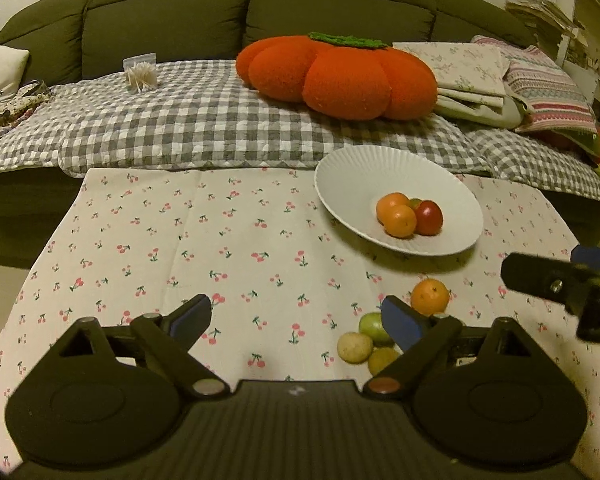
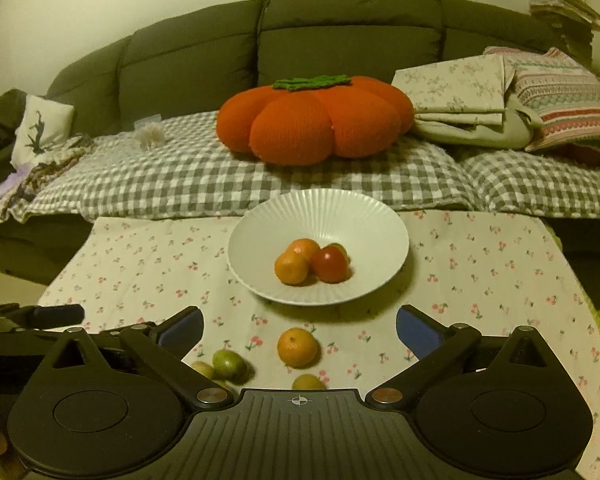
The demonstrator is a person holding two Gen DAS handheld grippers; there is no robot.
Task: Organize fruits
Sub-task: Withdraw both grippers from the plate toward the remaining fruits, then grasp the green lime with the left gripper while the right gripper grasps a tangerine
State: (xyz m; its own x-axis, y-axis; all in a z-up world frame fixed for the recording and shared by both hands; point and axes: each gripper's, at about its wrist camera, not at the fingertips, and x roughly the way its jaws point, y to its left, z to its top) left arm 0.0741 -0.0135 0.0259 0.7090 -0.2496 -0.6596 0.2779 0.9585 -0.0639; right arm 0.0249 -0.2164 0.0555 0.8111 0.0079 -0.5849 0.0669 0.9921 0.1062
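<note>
A white ribbed plate [image 1: 360,172] [image 2: 320,212] stands on the cherry-print cloth and holds two oranges [image 2: 292,268] and a red fruit [image 2: 330,264]. A loose orange [image 1: 430,296] [image 2: 298,347], a green fruit [image 1: 370,322] [image 2: 228,364] and two small yellowish fruits [image 1: 355,347] [image 2: 308,382] lie on the cloth in front of the plate. My left gripper [image 1: 296,314] is open and empty, left of these fruits. My right gripper [image 2: 300,328] is open above the loose orange, not touching it.
A green sofa [image 2: 340,36] with a checked blanket [image 1: 180,120] runs behind the table. On it lie an orange pumpkin cushion [image 1: 340,76], folded linens [image 2: 460,92] and a toothpick box [image 1: 140,72]. The cloth [image 1: 180,240] drops off at its left and right edges.
</note>
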